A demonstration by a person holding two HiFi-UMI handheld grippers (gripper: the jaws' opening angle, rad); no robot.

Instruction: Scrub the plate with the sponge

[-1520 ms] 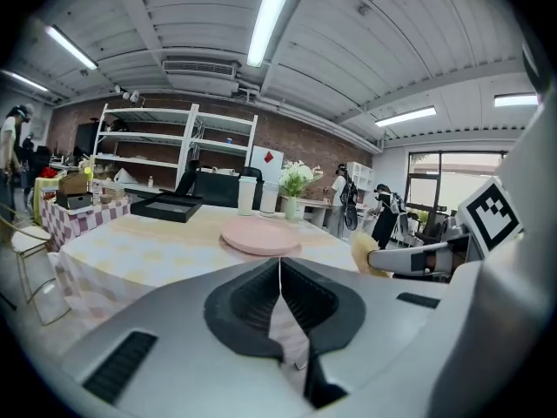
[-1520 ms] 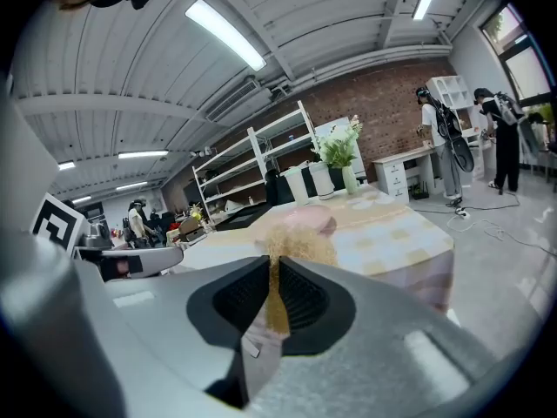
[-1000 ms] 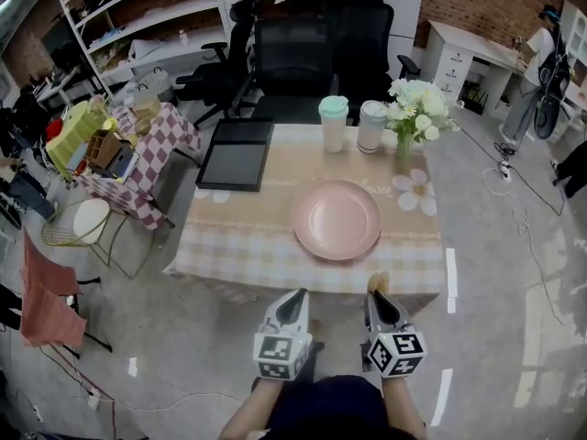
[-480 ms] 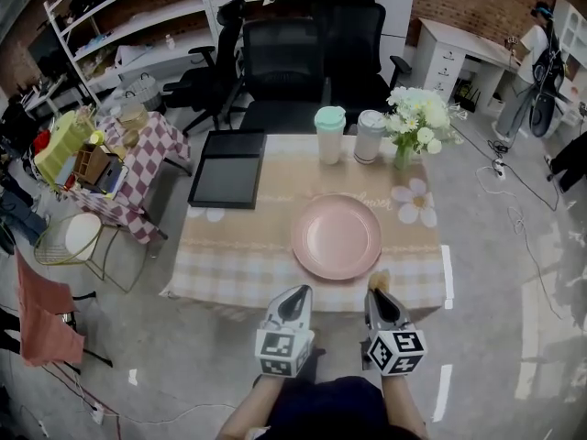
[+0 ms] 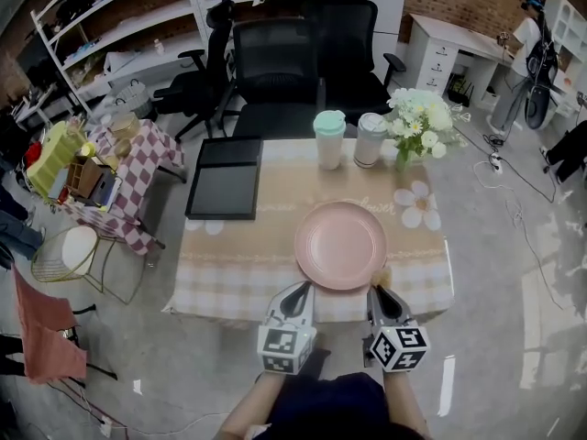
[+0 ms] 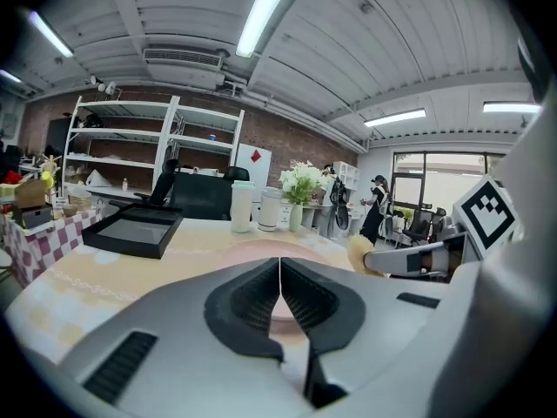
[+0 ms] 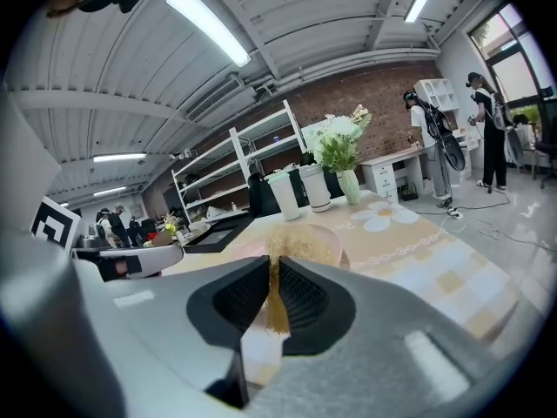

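Head view: the left gripper point(image 5: 298, 293) and the right gripper point(image 5: 379, 292) have moved forward since a second ago. Then they hung short of the table's near edge; now their tips reach over the checked tablecloth point(image 5: 229, 264), just at the near rim of the pink plate point(image 5: 341, 245). The plate itself has not shifted. A scrap of yellow sponge point(image 5: 381, 278) shows at the right gripper's tip, too small here to read its shape. The person's hands are hidden behind the marker cubes. Farther off on the table stand a black tray point(image 5: 223, 189) at the left, two lidded cups point(image 5: 329, 138) and a vase of white flowers point(image 5: 417, 117). Beyond are black office chairs point(image 5: 275, 67), white shelves, a brick wall and a concrete floor.

Left gripper view: the jaws are pressed together with nothing between them. They hide most of the plate point(image 6: 252, 249) behind them. At the right, the other gripper shows with the sponge point(image 6: 359, 252) at its tip.

Right gripper view: the jaws pinch the sponge point(image 7: 296, 246), its thin edge squeezed between the pads and its fuzzy bulk sticking out ahead. It covers part of the plate point(image 7: 335, 240). The left gripper is cut off at the left edge.
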